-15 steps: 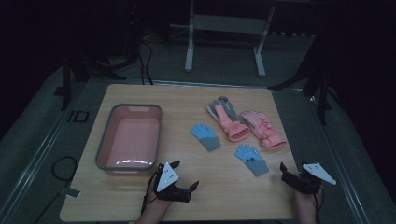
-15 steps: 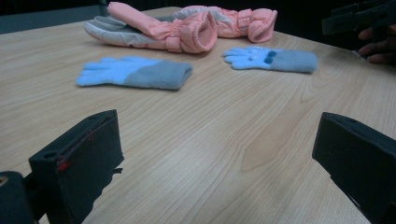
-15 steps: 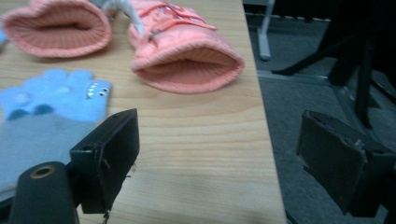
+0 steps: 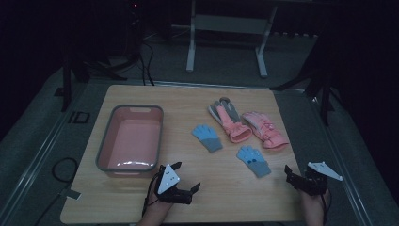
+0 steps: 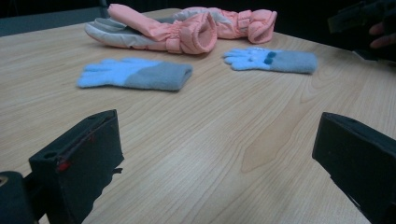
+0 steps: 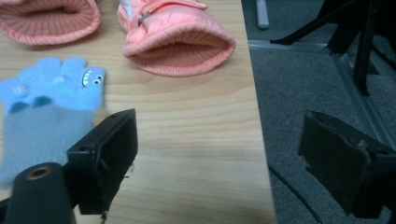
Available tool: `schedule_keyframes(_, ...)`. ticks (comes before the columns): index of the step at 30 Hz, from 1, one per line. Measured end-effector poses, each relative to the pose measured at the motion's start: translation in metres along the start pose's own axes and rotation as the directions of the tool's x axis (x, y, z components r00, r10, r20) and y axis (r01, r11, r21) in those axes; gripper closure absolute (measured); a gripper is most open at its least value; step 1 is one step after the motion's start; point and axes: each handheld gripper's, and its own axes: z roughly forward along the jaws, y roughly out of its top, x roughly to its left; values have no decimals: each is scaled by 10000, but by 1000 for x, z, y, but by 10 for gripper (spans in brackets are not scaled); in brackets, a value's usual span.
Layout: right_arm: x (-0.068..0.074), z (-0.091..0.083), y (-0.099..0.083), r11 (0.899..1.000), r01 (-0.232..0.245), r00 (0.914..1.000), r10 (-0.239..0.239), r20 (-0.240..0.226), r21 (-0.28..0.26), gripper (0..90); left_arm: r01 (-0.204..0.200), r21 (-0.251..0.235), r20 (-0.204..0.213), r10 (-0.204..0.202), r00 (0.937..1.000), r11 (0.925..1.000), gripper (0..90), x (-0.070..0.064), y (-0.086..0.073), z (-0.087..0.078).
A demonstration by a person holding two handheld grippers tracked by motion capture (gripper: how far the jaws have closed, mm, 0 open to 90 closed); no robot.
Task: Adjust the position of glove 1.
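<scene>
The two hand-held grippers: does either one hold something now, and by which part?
Nothing is held. The left hand-held gripper and the right hand-held gripper are both open above the table, apart from the gloves.

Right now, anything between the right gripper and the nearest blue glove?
Nothing. In the high view, bare wood separates the right gripper from the blue glove. The right gripper view agrees: the glove lies beside the jaw, with only tabletop ahead.

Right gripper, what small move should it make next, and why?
Probably ease the right gripper forward and left to the blue glove: its jaws stand open and empty, and that glove lies nearest, flat on the table.
</scene>
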Motion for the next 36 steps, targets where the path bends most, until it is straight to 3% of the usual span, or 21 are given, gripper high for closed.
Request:
schedule_keyframes(3, -3, -8, 12, 9996, 53, 9999, -48, 153, -280, 139, 2, -26, -7, -2, 10000, 10000, 16, 0, 0, 0)
schedule_keyframes(6, -7, -14, 29, 9997, -242, 9984, 241, -512, -7, 142, -17, -32, 4, 17, 10000, 10000, 16, 0, 0, 0)
schedule_keyframes(9, -7, -18, 40, 9993, -377, 9980, 373, -515, -66, 142, -25, -31, 22, 25, 10000, 10000, 16, 0, 0, 0)
schedule_keyframes(12, -2, -23, 59, 9991, -212, 9984, 192, -536, -356, 120, -2, -32, 44, 2, 10000, 10000, 16, 0, 0, 0)
schedule_keyframes(15, 7, -28, 77, 9985, -18, 9911, -54, -1329, -544, 118, -3, -27, 66, 3, 10000, 10000, 16, 0, 0, 0)
schedule_keyframes(16, 11, -28, 83, 9982, 142, 9907, -220, -1340, -584, 118, 0, -22, 70, 1, 10000, 10000, 16, 0, 0, 0)
schedule_keyframes(19, 23, -27, 98, 9969, 523, 9809, -624, -1845, -589, 120, -11, -54, 67, 12, 10000, 10000, 16, 0, 0, 0)
schedule_keyframes(21, 32, -26, 109, 9937, 903, 9693, -1029, -2233, -657, 134, 12, -93, 68, -11, 10000, 10000, 16, 0, 0, 0)
schedule_keyframes(24, 44, -23, 120, 9880, 1357, 9585, -1499, -2426, -742, 136, -16, -74, 74, 17, 10000, 10000, 16, 0, 0, 0)
schedule_keyframes(26, 48, -21, 124, 9860, 1467, 9559, -1620, -2448, -796, 138, 36, -95, 91, -35, 10000, 9999, 16, 0, 0, 0)
schedule_keyframes(27, 56, -17, 133, 9838, 1589, 9443, -1760, -2781, -832, 140, 51, -103, 95, -50, 9999, 9999, 16, 0, 0, 0)
schedule_keyframes(28, 61, -15, 137, 9815, 1696, 9392, -1883, -2872, -890, 150, 48, -100, 105, -47, 9999, 9999, 16, 1, 0, 0)
schedule_keyframes(36, 88, 5, 157, 9793, 1822, 9115, -2017, -3584, -879, 163, 58, -105, 119, -56, 9999, 9999, 16, 1, 0, -1)
